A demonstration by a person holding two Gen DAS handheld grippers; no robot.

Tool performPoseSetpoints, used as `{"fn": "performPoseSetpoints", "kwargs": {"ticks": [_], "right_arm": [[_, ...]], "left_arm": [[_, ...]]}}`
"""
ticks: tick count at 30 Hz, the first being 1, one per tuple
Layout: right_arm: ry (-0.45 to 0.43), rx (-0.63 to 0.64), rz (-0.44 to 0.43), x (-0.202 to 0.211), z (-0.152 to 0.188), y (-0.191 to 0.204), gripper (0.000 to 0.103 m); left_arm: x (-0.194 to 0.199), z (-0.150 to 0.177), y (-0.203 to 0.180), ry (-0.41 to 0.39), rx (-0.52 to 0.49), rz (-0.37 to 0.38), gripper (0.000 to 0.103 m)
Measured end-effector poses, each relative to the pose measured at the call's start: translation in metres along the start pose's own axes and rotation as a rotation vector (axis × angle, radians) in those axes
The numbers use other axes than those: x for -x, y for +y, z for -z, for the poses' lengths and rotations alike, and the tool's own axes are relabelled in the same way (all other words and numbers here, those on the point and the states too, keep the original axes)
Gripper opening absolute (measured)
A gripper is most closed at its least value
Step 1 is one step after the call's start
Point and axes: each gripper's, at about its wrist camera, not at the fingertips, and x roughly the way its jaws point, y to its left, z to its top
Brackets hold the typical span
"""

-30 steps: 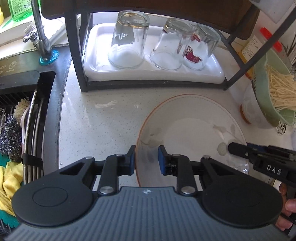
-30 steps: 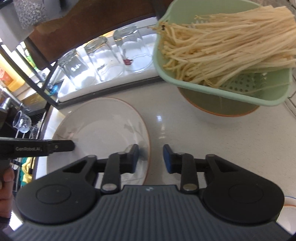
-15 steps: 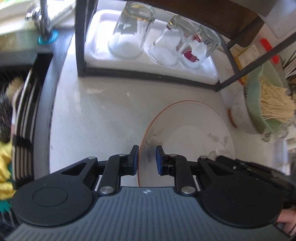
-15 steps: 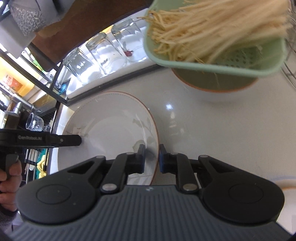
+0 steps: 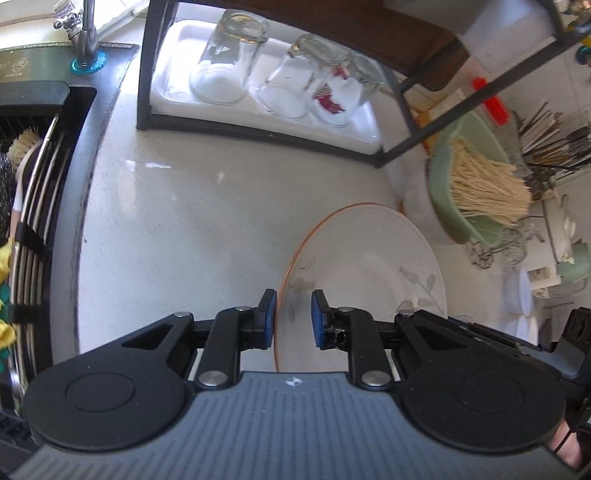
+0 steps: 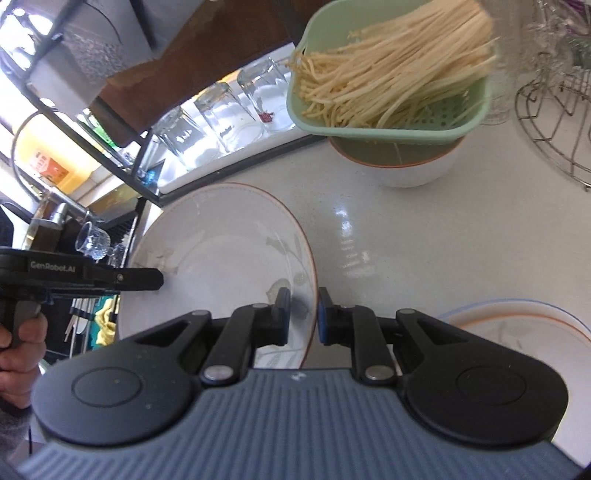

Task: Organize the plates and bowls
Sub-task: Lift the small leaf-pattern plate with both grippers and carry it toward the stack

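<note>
Second plate (image 6: 524, 325) half behind gripper body

A home kitchen: a pale counter (image 5: 207, 221) beside a sink (image 5: 33, 122) with a tap (image 5: 86, 33), upturned glasses (image 5: 225, 59) draining on a rack (image 5: 147, 66).

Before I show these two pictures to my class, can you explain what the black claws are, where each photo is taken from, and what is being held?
There is no robot here. A person holds a hand-operated claw in each hand, and each has a camera looking forward along its two fingers.

One picture looks out from the left claw, the other from the right claw. Both grip opposite edges of the same white plate with an orange rim, apparently lifted above the counter.

Around it are upturned glasses on a white tray, a green colander of pale noodle-like strands resting on a bowl, and a second plate at lower right.
</note>
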Motion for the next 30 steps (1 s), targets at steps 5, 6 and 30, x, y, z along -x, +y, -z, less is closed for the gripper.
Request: {"fn": "performPoseSetpoints", "kwargs": {"ticks": [5,6,30], "right_arm": [[-0.040,0.009,-0.009,0.026,0.003,-0.010,0.018],[-0.050,0.006,-0.015,0.031,0.005,-0.014,0.018],[-0.093,-0.091,-0.084,0.100,0.060,-0.121,0.018]], "left_arm": [[0.015,0.014,-0.017,-0.027,0.029,0.059,0.022],[0.017,0.017,-0.023,-0.032,0.028,0.061,0.022],[-0.021,0.090,-0.132,-0.033,0.048,-0.002,0.022]]}}
